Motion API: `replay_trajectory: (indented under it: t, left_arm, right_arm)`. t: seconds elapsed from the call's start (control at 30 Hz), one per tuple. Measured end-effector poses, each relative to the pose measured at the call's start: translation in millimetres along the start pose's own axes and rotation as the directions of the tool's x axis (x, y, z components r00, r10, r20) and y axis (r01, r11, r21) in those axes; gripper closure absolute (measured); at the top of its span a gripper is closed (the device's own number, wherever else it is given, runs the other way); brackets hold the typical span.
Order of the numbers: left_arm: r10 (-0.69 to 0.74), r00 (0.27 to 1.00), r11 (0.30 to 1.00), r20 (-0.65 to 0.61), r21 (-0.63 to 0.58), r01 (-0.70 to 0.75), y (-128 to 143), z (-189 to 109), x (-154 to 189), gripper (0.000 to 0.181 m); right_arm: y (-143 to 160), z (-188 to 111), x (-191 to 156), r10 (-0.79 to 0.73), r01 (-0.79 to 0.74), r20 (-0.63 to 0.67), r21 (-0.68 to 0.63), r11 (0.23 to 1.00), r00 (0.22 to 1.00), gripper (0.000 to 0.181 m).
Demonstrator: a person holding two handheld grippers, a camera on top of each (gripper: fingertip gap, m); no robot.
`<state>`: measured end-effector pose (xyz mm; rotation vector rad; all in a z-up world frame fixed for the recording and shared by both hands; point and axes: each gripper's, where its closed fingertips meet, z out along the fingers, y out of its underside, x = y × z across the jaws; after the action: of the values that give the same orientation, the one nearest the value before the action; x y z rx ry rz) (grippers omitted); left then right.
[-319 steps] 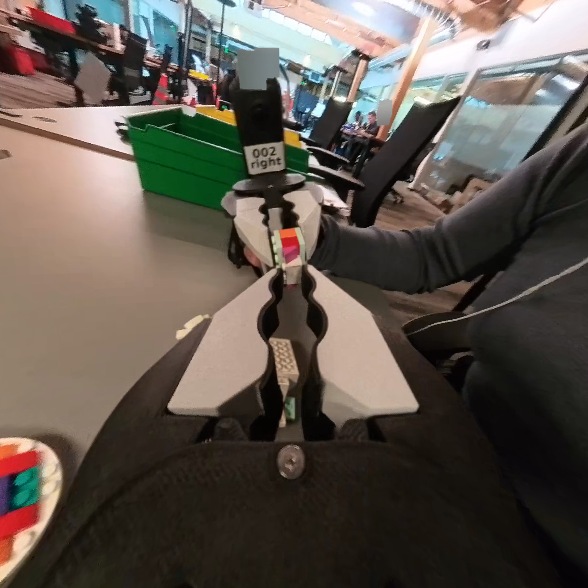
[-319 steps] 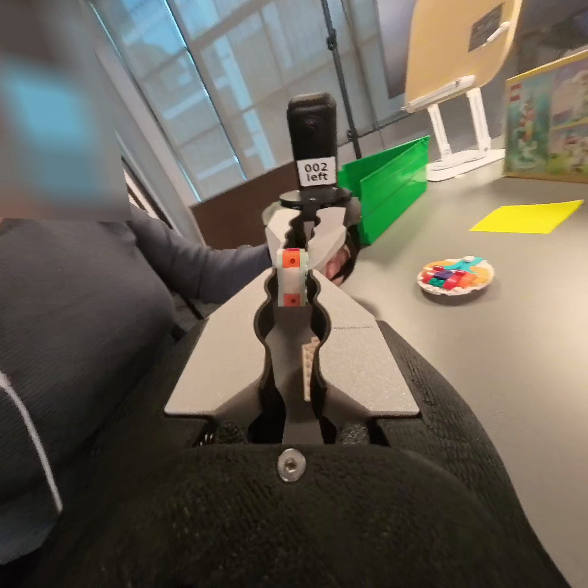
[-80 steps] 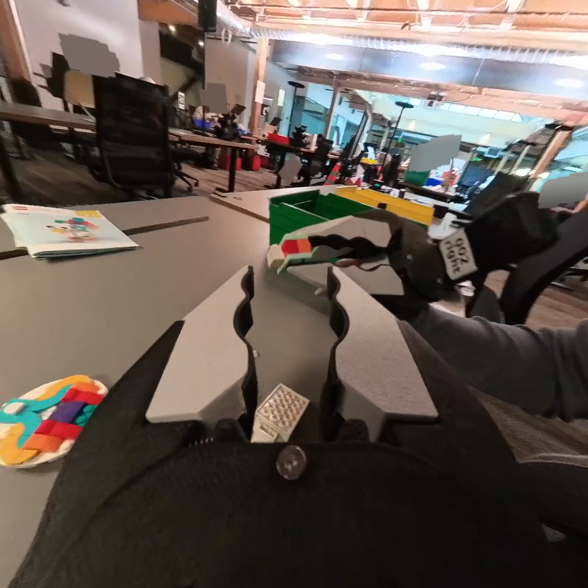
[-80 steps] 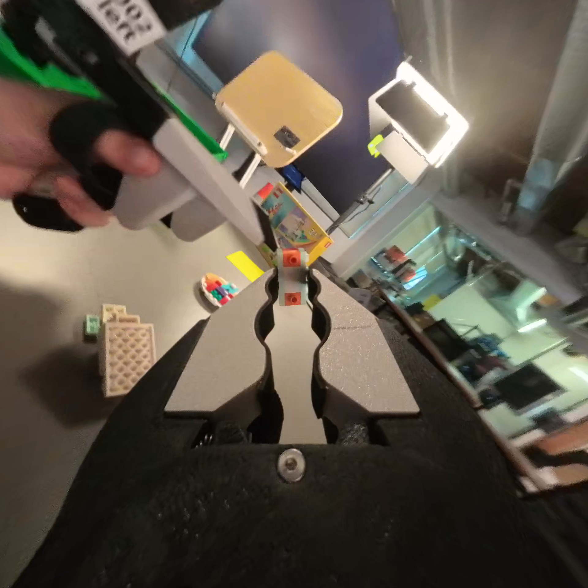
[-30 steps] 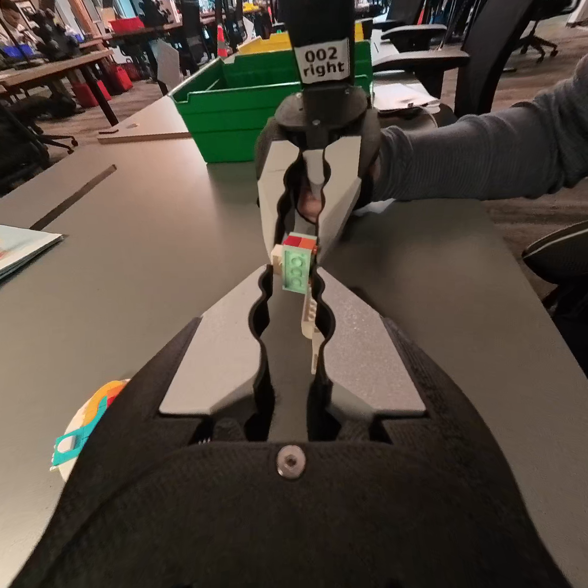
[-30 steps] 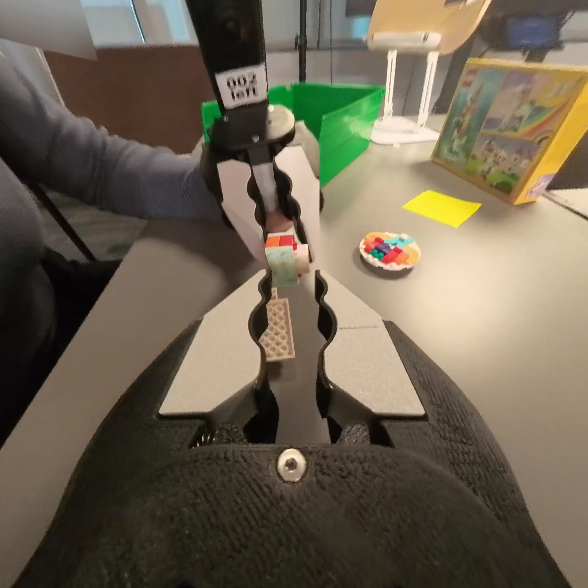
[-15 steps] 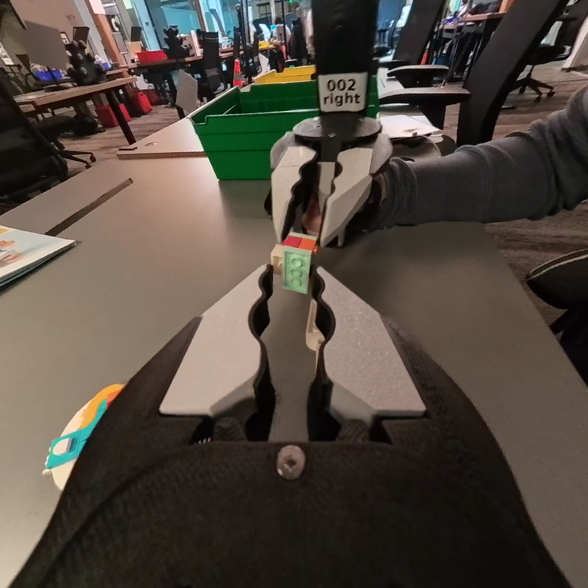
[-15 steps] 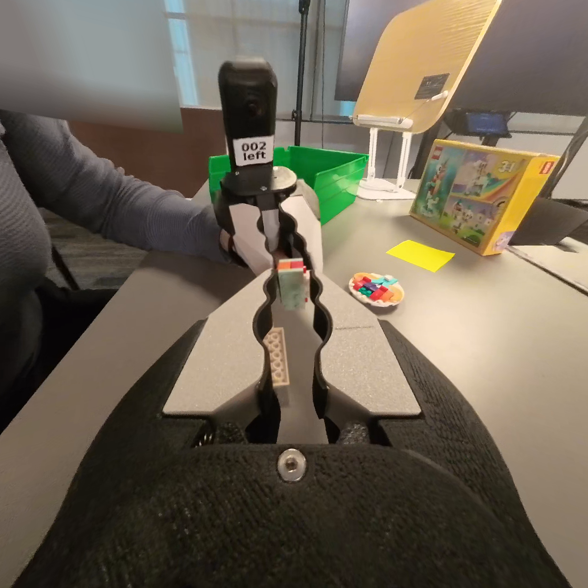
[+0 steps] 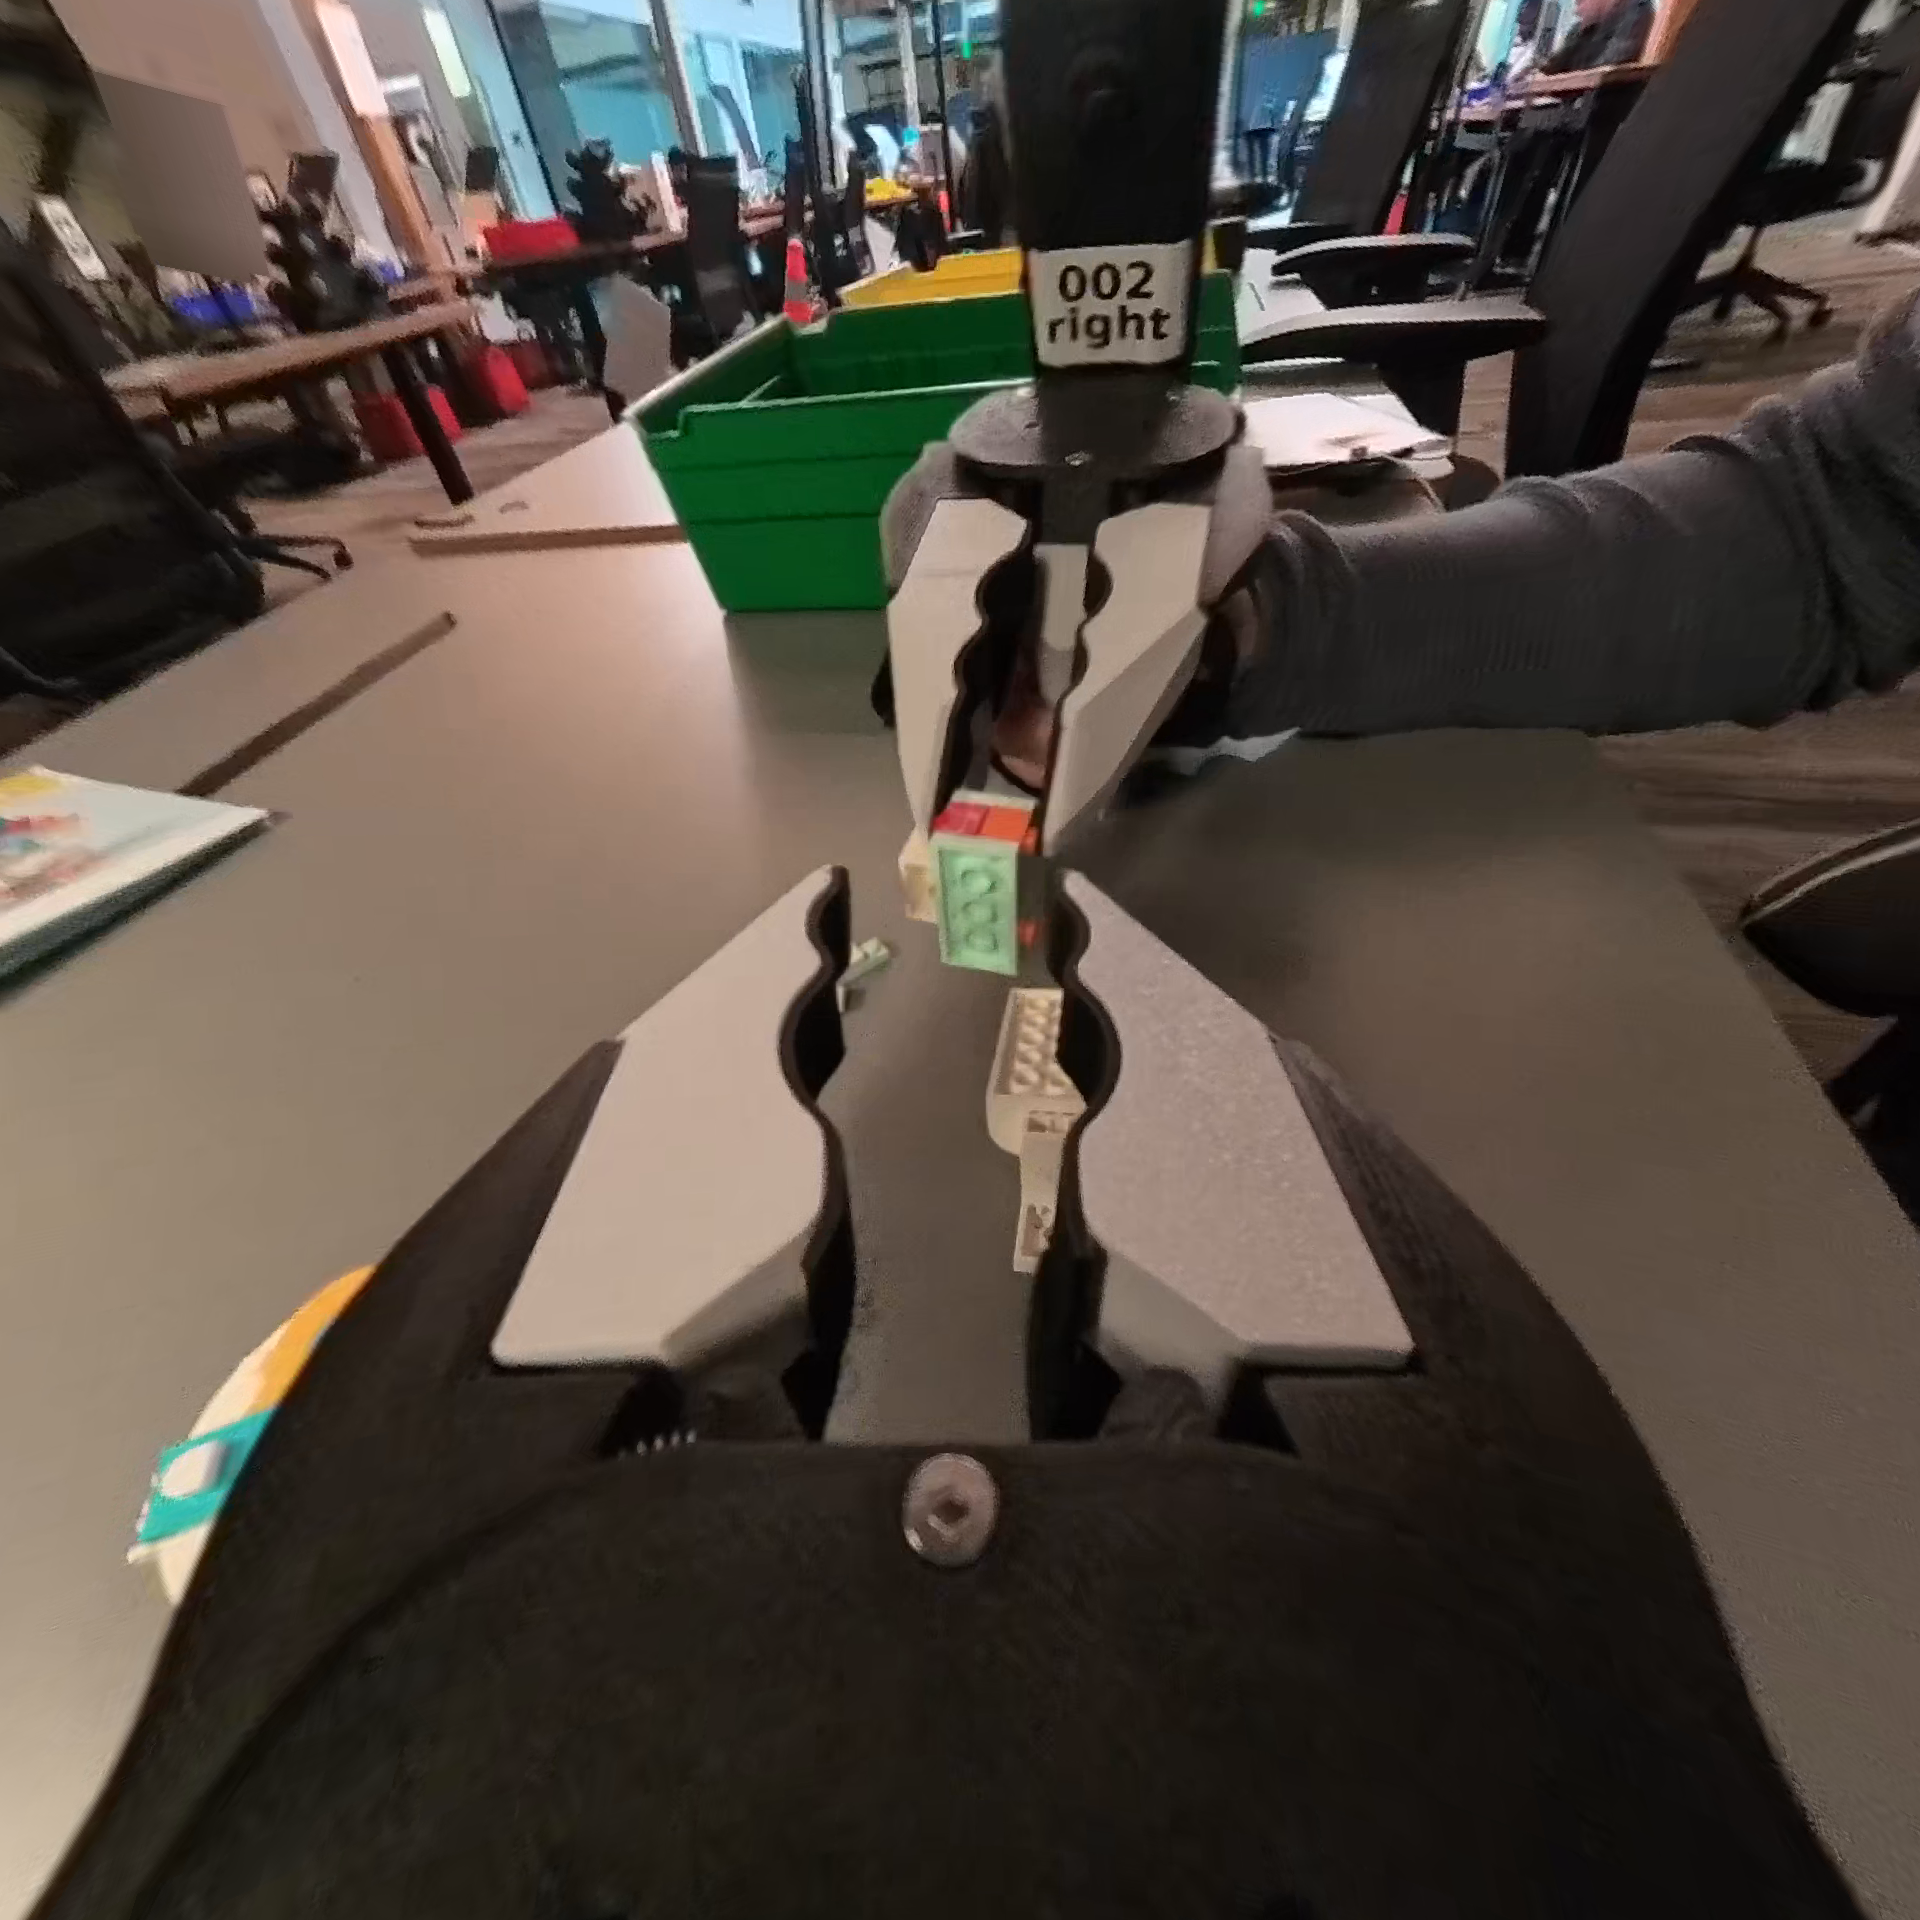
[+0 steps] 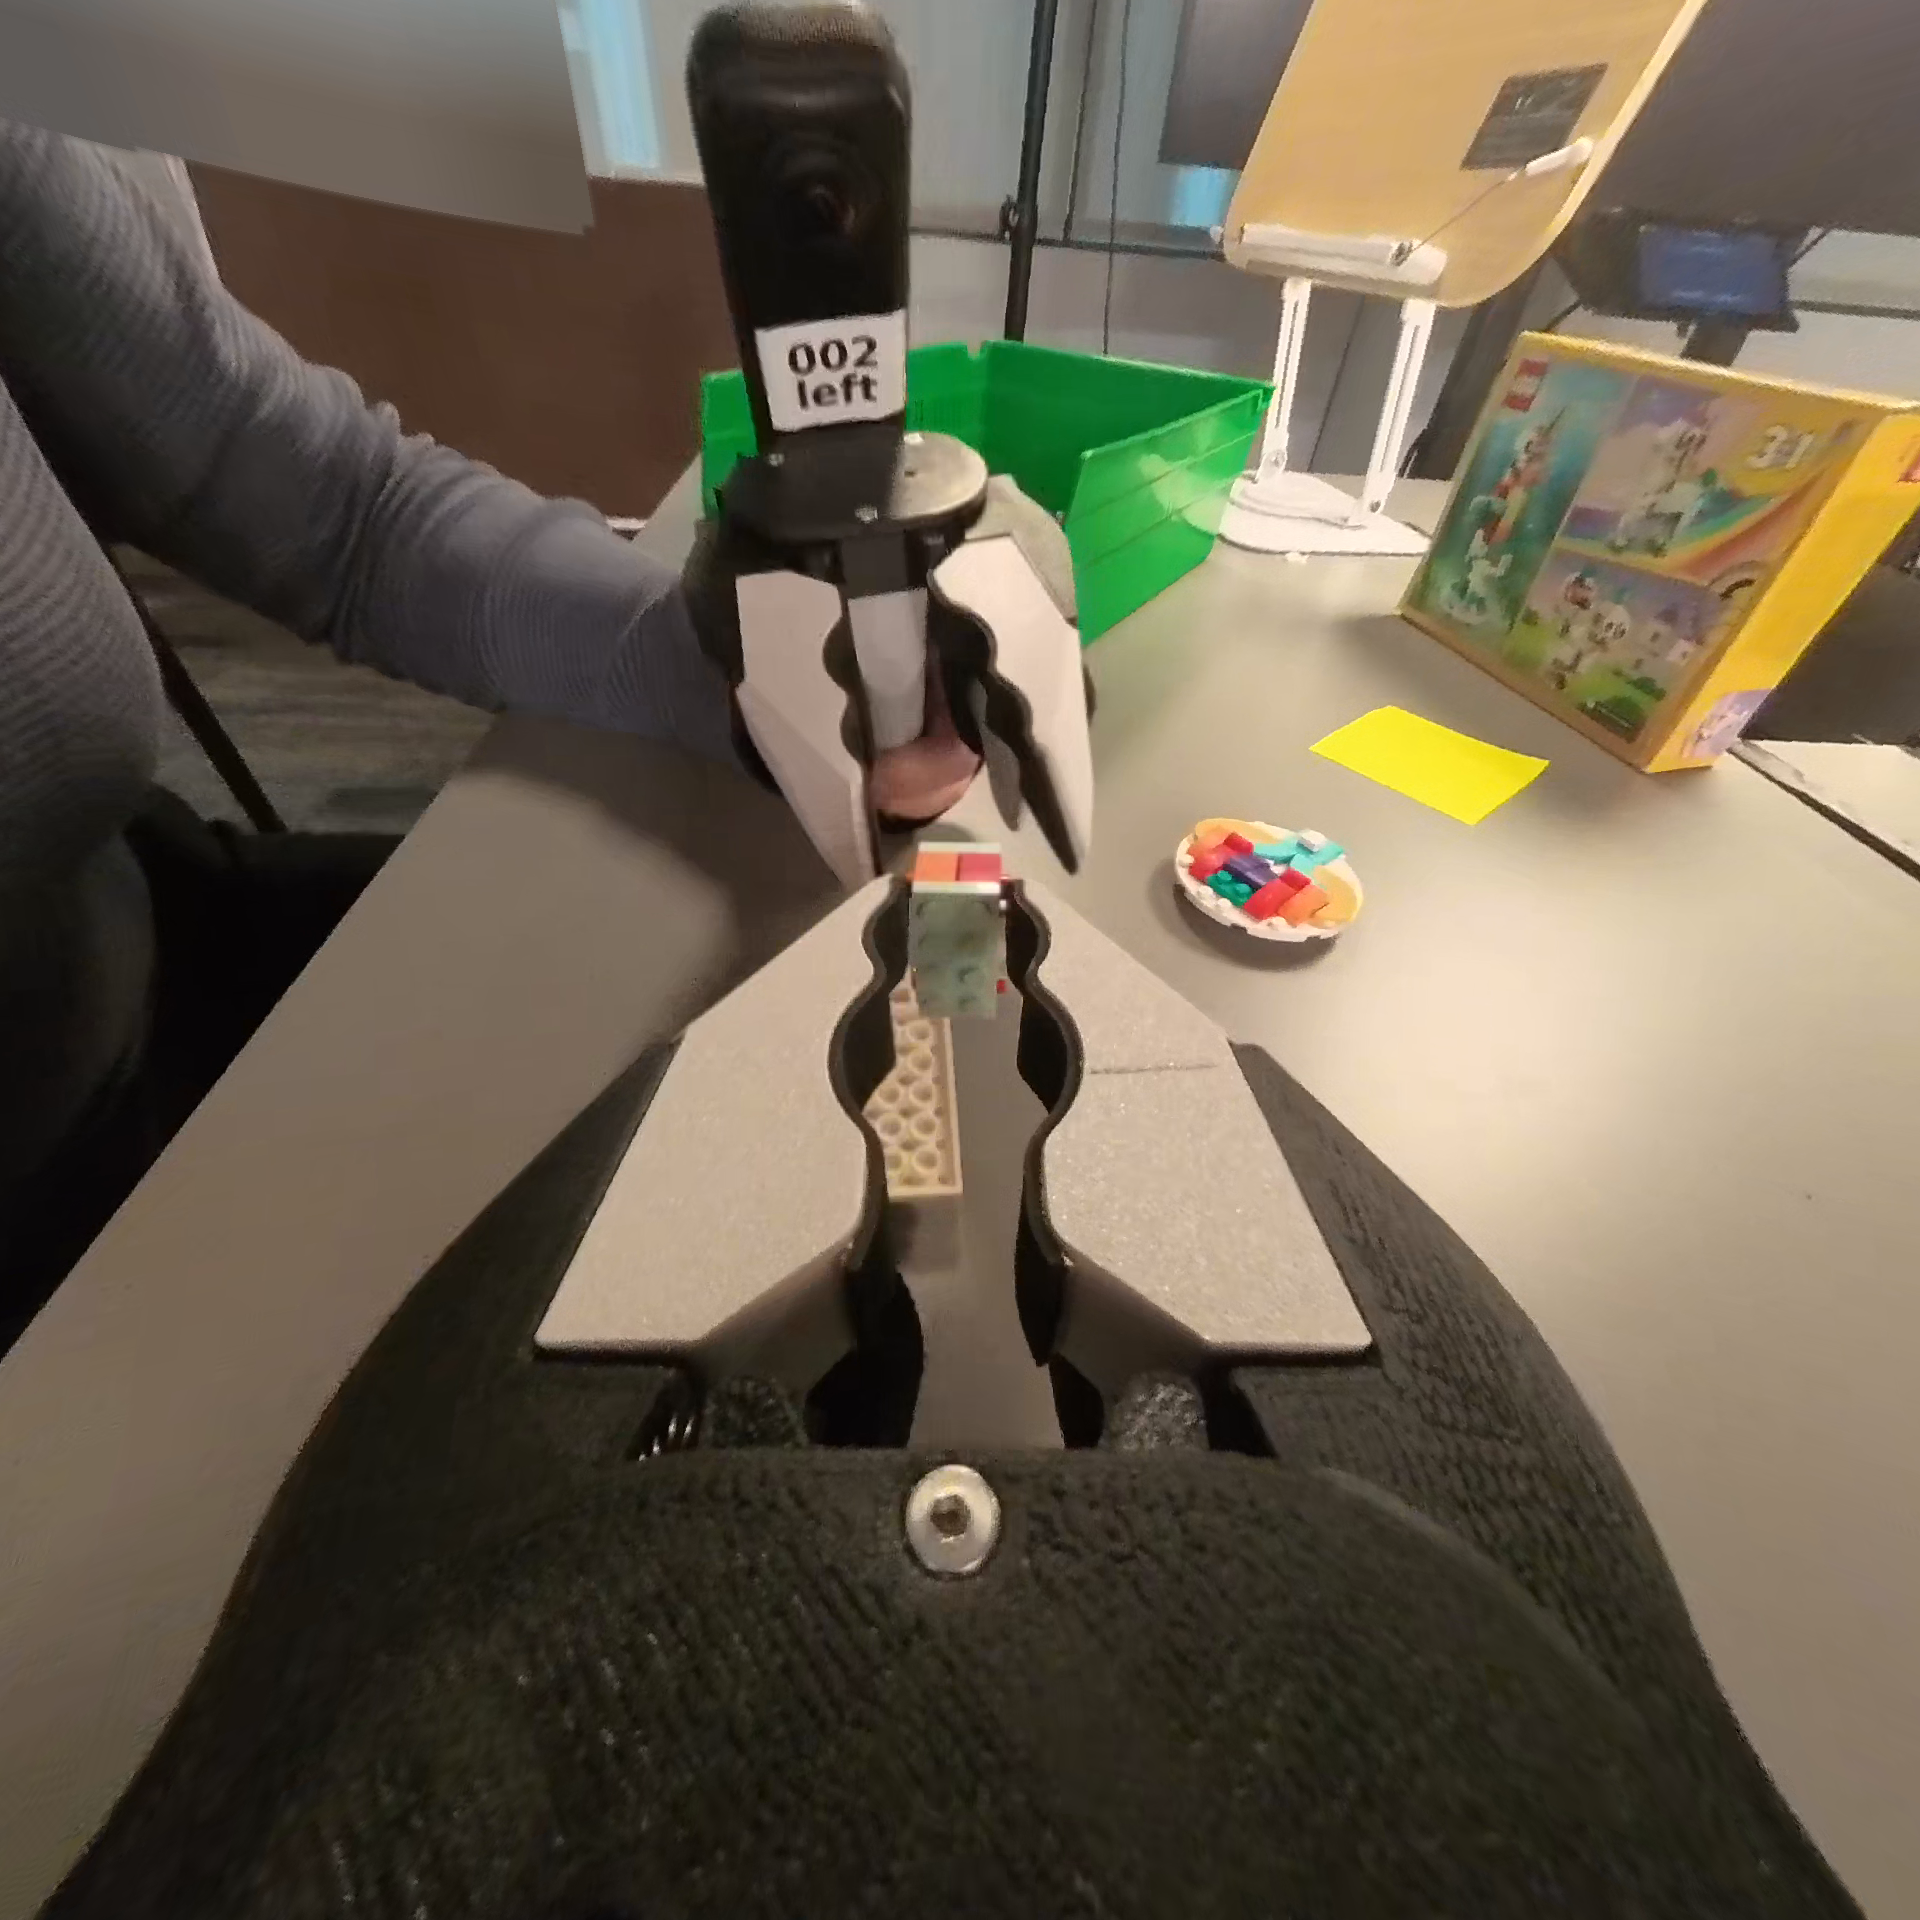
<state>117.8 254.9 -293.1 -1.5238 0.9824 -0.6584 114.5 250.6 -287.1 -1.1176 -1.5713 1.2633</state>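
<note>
Two grippers meet nose to nose over the desk (image 10: 1558,1039). Our right gripper (image 10: 954,914) has jaws clamped on the small brick stack (image 10: 956,951); left gripper (image 9: 945,914) has jaws wide, empty, just at the stack. Tan plate (image 10: 920,1112) lies below. Risk: a skewed regrip could knock the stack loose.

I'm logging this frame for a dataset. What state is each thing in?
Left gripper: open, holding nothing.
Right gripper: shut on brick stack.
Brick stack: held above the table.
Beige plate: lying on the table.
Green bin: open-topped.
Toy box: standing, closed.
</note>
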Motion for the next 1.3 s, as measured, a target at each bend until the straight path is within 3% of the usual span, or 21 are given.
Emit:
replay_trajectory:
  t: [0.17,0.4,0.87,1.3]
  left_arm:
    - [0.033,0.998,0.999,-0.051,-0.028,-0.035,4.4,0.7,8.7,0.160]
    - [0.036,0.998,0.999,-0.045,-0.005,-0.036,-0.8,1.2,10.2,0.165]
    - [-0.149,0.976,0.974,-0.159,0.146,0.172,-20.9,-9.6,8.4,0.166]
    - [-0.057,0.995,0.998,-0.082,-0.041,0.054,10.6,-17.7,-6.1,0.167]
  right_arm:
    - [3.9,2.2,-5.8,0.003,-0.002,0.036,-0.024,1.000,0.999,0.166]
    - [-1.6,0.4,-4.2,0.026,-0.026,0.039,0.002,1.000,0.999,0.165]
    - [-22.9,2.4,-4.3,0.068,-0.090,0.138,0.156,0.984,0.988,0.165]
    - [4.5,18.2,8.1,-0.012,0.016,0.118,-0.033,0.999,0.993,0.164]
